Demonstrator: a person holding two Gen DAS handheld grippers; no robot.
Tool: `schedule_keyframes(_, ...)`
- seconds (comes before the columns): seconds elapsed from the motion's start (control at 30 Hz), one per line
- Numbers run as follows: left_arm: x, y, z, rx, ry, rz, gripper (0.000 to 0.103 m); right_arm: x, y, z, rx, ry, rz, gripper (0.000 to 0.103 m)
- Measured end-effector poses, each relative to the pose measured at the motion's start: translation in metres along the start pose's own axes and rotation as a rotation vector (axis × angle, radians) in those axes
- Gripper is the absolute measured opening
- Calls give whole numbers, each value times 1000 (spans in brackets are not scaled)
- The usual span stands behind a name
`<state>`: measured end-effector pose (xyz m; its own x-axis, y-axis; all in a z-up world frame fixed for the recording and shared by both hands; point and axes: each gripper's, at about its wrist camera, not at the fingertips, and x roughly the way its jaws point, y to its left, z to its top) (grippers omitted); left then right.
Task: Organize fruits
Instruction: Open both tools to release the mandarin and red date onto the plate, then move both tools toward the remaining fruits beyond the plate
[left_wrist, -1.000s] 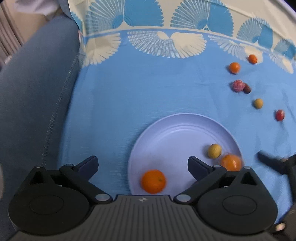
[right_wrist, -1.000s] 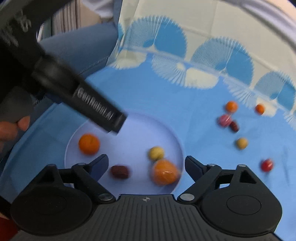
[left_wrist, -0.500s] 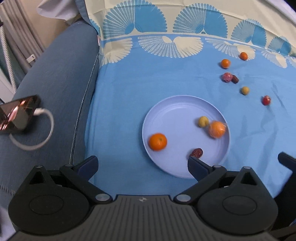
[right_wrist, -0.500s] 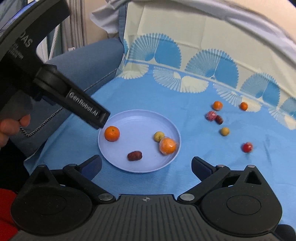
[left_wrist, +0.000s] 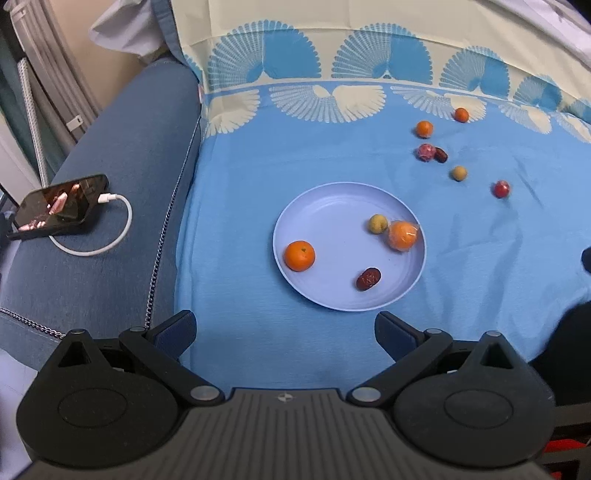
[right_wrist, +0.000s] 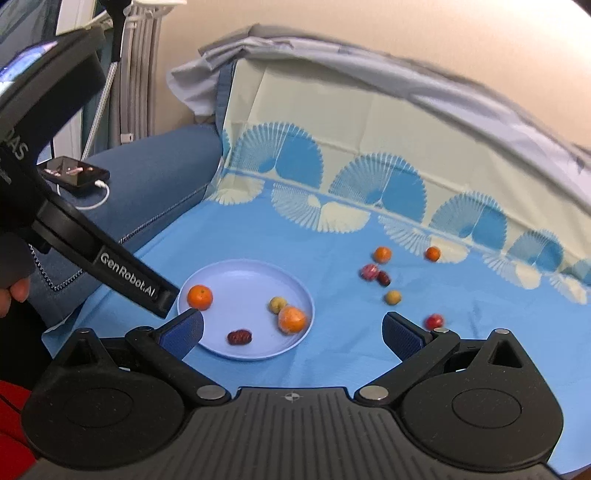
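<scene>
A pale blue plate (left_wrist: 332, 206) (right_wrist: 240, 273) lies on the blue cloth. On it sit an orange (left_wrist: 299, 255) (right_wrist: 200, 297), a wrapped orange (left_wrist: 402, 235) (right_wrist: 292, 319), a small yellow-green fruit (left_wrist: 378, 223) (right_wrist: 277, 305) and a dark red date (left_wrist: 368, 278) (right_wrist: 239, 337). Beyond the plate, several loose fruits lie on the cloth, among them two small oranges (left_wrist: 424, 129) (right_wrist: 382, 254), a pink fruit (left_wrist: 425, 151), a date (left_wrist: 441, 154), a yellow fruit (left_wrist: 458, 172) and a red fruit (left_wrist: 501, 189) (right_wrist: 433, 321). My left gripper (left_wrist: 284, 330) is open and empty, held short of the plate. My right gripper (right_wrist: 291, 332) is open and empty, above the plate's near edge.
A phone (left_wrist: 59, 206) (right_wrist: 75, 171) with a white cable lies on the blue sofa arm at left. The left gripper's body (right_wrist: 99, 254) crosses the right wrist view's left side, with a person's thumb (right_wrist: 16, 291) on it. The patterned cloth rises up the sofa back.
Both grippers have pulled back and up from the plate, so the plate and fruits look smaller and farther. The wrapped orange has left the right gripper's jaws and rests on the plate.
</scene>
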<state>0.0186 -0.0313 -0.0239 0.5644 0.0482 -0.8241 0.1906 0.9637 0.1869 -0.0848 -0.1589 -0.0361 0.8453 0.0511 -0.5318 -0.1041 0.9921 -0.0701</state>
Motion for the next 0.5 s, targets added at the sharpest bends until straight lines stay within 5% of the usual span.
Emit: schedule_keyframes(0.5, -23, -7, -8, 22, -59, 10, 103, -10, 0, -7, 20, -11, -3, 102)
